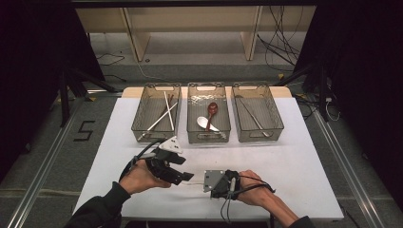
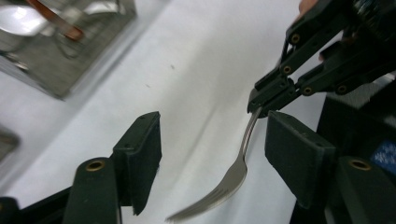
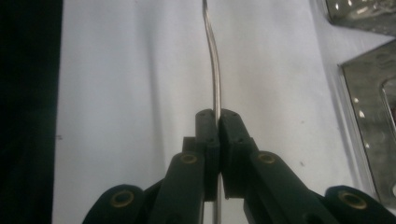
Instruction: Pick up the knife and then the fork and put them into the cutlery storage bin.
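Note:
A metal fork (image 2: 236,170) hangs over the white table, tines toward the left gripper view's camera. My right gripper (image 3: 217,122) is shut on the fork's thin handle (image 3: 214,60), which runs straight up from between its pads. In the left gripper view that right gripper (image 2: 262,106) pinches the handle's far end. My left gripper (image 2: 215,144) is open; the fork's tine end lies between its pads (image 2: 145,149) without touching either. From above, the left gripper (image 1: 186,177) and right gripper (image 1: 205,184) face each other near the table's front edge, with the fork (image 1: 196,183) spanning the gap.
Three clear bins stand in a row at the back of the table: the left bin (image 1: 142,124) holds chopsticks, the middle bin (image 1: 192,135) spoons, the right bin (image 1: 275,124) a slim metal utensil. White tabletop (image 1: 294,156) stretches between the bins and the hands.

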Demonstrator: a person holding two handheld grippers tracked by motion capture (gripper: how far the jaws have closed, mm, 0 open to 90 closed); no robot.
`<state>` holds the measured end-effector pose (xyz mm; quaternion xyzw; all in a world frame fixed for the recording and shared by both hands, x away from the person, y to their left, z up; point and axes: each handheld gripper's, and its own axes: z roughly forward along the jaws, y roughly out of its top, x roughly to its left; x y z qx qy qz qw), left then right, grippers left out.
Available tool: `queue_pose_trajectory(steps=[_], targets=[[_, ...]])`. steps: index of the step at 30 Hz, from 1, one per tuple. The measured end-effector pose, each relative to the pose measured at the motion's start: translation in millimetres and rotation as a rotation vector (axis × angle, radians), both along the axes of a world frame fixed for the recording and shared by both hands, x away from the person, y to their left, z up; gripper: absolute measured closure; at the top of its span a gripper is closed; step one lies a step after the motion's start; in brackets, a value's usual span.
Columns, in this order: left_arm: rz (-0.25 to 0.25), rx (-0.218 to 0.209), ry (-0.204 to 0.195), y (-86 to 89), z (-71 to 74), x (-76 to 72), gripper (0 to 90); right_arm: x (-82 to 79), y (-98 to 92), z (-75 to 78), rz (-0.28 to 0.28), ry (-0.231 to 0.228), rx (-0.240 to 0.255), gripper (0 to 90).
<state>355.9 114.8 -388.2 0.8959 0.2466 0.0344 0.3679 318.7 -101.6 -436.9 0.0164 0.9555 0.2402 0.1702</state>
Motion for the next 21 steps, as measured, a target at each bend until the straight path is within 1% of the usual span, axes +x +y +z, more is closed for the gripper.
queue_pose_trajectory(steps=[1,3,4,5,6,7,9,10,12,15,16,19,21], targets=[[0.011,-0.011,-0.008,2.9,2.1,0.6,34.6,1.2,-1.6,0.1,-0.011,0.002,-0.006,88.0],[0.040,-0.042,-0.026,9.0,5.7,1.1,31.8,5.2,-4.8,0.4,-0.034,0.003,0.001,88.0],[0.058,-0.061,-0.032,12.2,6.6,1.3,29.7,8.0,-6.9,0.4,-0.052,-0.012,0.011,88.0],[0.071,-0.075,-0.037,15.4,7.0,1.7,28.1,10.6,-9.6,1.4,-0.068,-0.013,0.012,88.0],[0.086,-0.085,-0.050,19.5,7.3,1.9,27.3,13.0,-12.7,2.7,-0.086,-0.002,0.016,88.0],[0.094,-0.093,-0.053,21.6,7.2,2.0,26.5,16.3,-16.8,4.1,-0.116,0.001,0.025,87.9],[0.112,-0.111,-0.055,27.0,6.8,2.2,25.7,21.7,-22.7,6.3,-0.148,-0.003,0.043,87.9],[0.121,-0.126,-0.059,30.1,6.1,2.1,24.8,24.4,-25.8,7.4,-0.169,-0.006,0.053,87.9],[0.133,-0.141,-0.069,34.6,5.7,1.9,23.6,29.5,-31.9,9.7,-0.204,-0.005,0.064,87.9],[0.163,-0.176,-0.083,41.8,4.1,0.9,22.7,36.3,-40.1,13.0,-0.245,-0.010,0.094,87.9],[0.172,-0.185,-0.093,44.6,3.6,0.6,22.3,37.9,-42.8,14.6,-0.258,-0.005,0.104,87.9],[0.208,-0.230,-0.103,51.8,1.0,-0.7,21.1,42.5,-51.0,20.5,-0.289,-0.008,0.131,87.9],[0.225,-0.238,-0.114,55.9,-0.8,-2.3,21.0,46.1,-56.5,24.3,-0.313,-0.011,0.154,87.9]])
